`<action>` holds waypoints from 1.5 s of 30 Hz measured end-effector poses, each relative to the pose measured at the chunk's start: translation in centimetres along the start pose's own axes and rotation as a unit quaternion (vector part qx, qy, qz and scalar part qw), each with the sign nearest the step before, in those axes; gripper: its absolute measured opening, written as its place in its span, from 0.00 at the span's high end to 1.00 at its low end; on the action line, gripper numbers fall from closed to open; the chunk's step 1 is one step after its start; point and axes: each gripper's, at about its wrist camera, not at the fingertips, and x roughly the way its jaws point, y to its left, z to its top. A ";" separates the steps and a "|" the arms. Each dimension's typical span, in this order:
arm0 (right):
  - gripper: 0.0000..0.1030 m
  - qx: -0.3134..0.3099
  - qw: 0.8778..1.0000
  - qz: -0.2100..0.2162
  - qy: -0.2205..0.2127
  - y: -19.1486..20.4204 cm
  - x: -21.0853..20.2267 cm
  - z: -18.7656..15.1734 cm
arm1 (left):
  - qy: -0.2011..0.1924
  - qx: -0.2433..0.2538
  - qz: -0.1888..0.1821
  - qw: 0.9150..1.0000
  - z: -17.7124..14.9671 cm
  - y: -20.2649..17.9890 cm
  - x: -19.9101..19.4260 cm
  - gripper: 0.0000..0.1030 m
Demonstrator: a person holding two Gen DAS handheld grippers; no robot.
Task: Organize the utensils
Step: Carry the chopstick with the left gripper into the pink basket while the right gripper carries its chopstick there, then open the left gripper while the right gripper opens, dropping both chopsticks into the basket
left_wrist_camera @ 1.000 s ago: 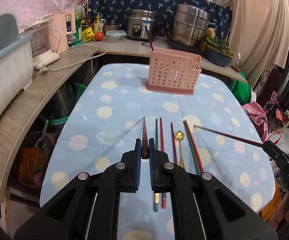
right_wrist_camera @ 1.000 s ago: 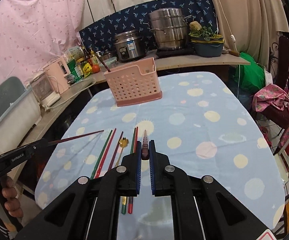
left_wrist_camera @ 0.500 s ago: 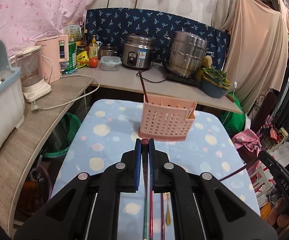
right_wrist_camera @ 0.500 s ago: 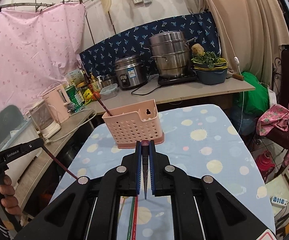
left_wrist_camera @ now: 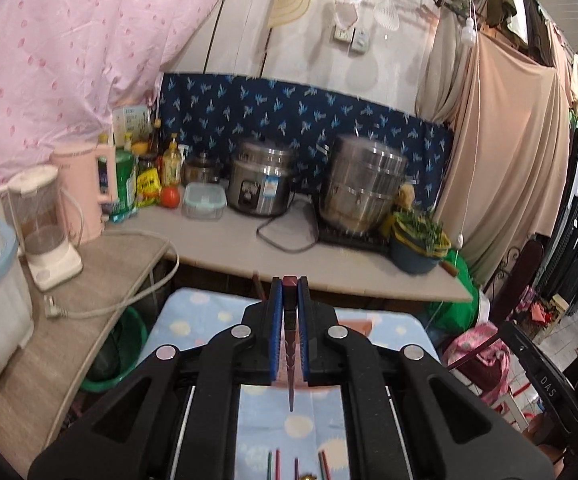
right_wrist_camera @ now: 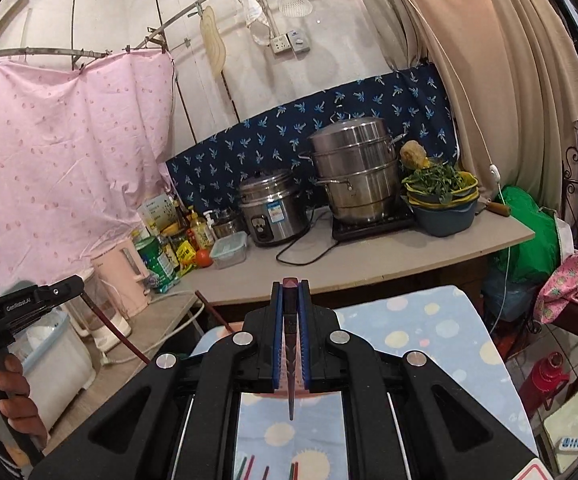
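Bench [left_wrist_camera: 193, 320] with the dotted blue cloth is seen under both views; the pink basket [left_wrist_camera: 359, 326] is mostly hidden behind the tongs, only slivers of rim shown (one dark stick [right_wrist_camera: 213, 312] already stands up from behind there, presumably in it). Left tongs [left_wrist_camera: 289, 292] are clamped on a dark red chopstick [left_wrist_camera: 289, 344], right tongs [right_wrist_camera: 290, 292] are clamped on a matching chopstick [right_wrist_camera: 290, 344]; each is pinched near its thick butt end between the blue pads, with the thin tip hanging down toward the camera. Both are carried above the bench, short of the basket. Handling, judged: chopsticks are light, stiff, thin and likely lacquer-smooth, so twisting or sliding in the pads is to be expected. The patterned thick end is the best place to be gripped, as is done here, and a tip-first drop into the basket is favoured. Breakage is unlikely; swinging of the long free end is the main nuisance. More utensils [left_wrist_camera: 277, 464] are left lying on the cloth at the lower edge: red and green sticks and something gold, only the ends seen. Writing: "GenRobot.AI" [right_wrist_camera: 19, 304] is read on the left tool body, "DAS" [left_wrist_camera: 547, 386] on the right tool body. The rice cooker sticker [right_wrist_camera: 275, 212] and the bottle labels are too small to be read.
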 end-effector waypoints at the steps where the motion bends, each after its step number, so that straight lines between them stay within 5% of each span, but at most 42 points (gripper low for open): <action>1: 0.93 0.001 1.000 0.001 -0.009 0.1 0.6 0.8 | -0.010 0.002 0.002 1.000 1.1 -0.3 0.5 0.93; 10: 0.93 0.001 0.999 0.004 -0.038 1.4 6.7 4.9 | -0.045 0.020 0.014 0.999 5.3 -1.8 6.3 0.93; 25: 0.93 -0.005 0.998 -0.005 0.059 -0.4 15.9 -0.8 | 0.030 0.035 0.038 0.998 -0.3 -1.0 15.9 0.93; 34: 0.88 -0.011 0.997 -0.009 0.074 -0.3 17.0 -2.4 | 0.041 0.037 0.056 0.997 -1.9 -0.3 17.3 0.93; 38: 0.73 -0.013 0.998 -0.008 0.067 -0.2 16.1 -2.6 | 0.044 0.033 0.063 0.996 -2.2 0.0 17.2 0.73; 45: 0.71 -0.015 0.998 0.004 0.069 0.2 13.2 -3.3 | 0.046 0.043 0.067 0.996 -3.2 -0.3 15.3 0.72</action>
